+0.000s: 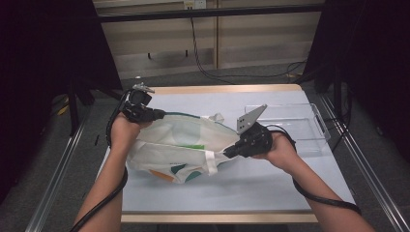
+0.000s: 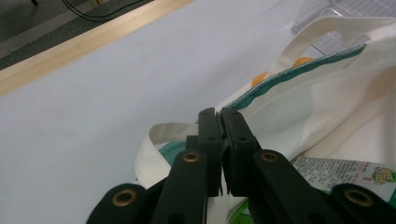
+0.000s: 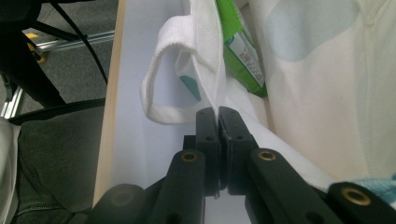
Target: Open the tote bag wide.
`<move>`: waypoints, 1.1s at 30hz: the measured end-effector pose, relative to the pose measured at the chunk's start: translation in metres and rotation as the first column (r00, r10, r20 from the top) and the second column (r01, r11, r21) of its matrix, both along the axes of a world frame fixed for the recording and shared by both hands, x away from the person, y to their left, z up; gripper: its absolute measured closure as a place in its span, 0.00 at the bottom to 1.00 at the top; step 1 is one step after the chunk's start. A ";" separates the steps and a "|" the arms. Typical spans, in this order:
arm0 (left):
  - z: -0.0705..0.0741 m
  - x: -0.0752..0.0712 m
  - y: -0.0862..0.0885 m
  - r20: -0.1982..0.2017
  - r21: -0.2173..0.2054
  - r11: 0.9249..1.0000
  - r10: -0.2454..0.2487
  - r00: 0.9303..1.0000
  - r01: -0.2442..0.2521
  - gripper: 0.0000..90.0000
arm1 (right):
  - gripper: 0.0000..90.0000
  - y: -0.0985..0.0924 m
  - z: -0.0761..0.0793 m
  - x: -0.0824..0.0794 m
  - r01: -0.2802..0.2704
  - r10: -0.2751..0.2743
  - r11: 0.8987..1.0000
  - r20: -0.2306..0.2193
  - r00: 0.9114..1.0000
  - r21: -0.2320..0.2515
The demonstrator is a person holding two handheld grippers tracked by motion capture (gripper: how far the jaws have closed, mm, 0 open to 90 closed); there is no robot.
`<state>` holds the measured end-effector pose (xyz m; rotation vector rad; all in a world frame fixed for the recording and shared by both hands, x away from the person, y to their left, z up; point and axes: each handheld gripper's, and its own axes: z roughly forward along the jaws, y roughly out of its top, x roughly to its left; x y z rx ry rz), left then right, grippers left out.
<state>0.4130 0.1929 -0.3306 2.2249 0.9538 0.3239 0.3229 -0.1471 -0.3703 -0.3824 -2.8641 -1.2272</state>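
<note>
A cream cloth tote bag [image 1: 181, 150] with teal trim and coloured patches lies on the white table top [image 1: 251, 186], its mouth held spread. My left gripper [image 1: 162, 114] is shut on the bag's teal-trimmed rim [image 2: 299, 74] at the far left. My right gripper [image 1: 226, 153] is shut on the opposite white rim [image 3: 210, 56], close to a handle loop [image 3: 161, 79]. Inside the bag lies a green packet [image 3: 243, 51], also seen as a printed label edge [image 2: 345, 170] and a green strip [image 1: 191, 146].
A clear plastic tray [image 1: 314, 123] stands on the table to the right of the bag. The wooden table edge [image 1: 217, 217] runs along the front. Cables [image 1: 203, 63] lie on the floor beyond the table; metal rails flank both sides.
</note>
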 end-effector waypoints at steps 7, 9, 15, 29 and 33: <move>-0.006 0.000 0.001 0.001 -0.017 1.000 0.026 1.000 -0.026 0.97 | 0.97 0.001 -0.008 -0.003 -0.006 0.006 1.000 -0.002 1.000 -0.028; -0.006 0.000 0.002 -0.002 -0.001 1.000 0.014 1.000 -0.014 0.98 | 0.97 0.001 -0.010 -0.003 -0.006 0.006 1.000 -0.003 1.000 -0.027; -0.008 0.000 0.001 0.006 -0.015 0.999 0.037 0.999 -0.037 0.98 | 0.97 0.002 -0.013 -0.005 -0.015 0.014 0.999 -0.005 1.000 -0.033; -0.013 0.001 -0.002 0.024 -0.022 0.998 0.057 0.998 -0.057 0.98 | 0.97 0.000 -0.025 -0.009 -0.005 0.005 1.000 -0.029 1.000 -0.015; -0.014 0.002 -0.002 0.020 -0.025 0.998 0.061 0.998 -0.060 0.98 | 0.97 -0.001 -0.028 -0.010 -0.011 0.010 1.000 -0.036 0.999 -0.015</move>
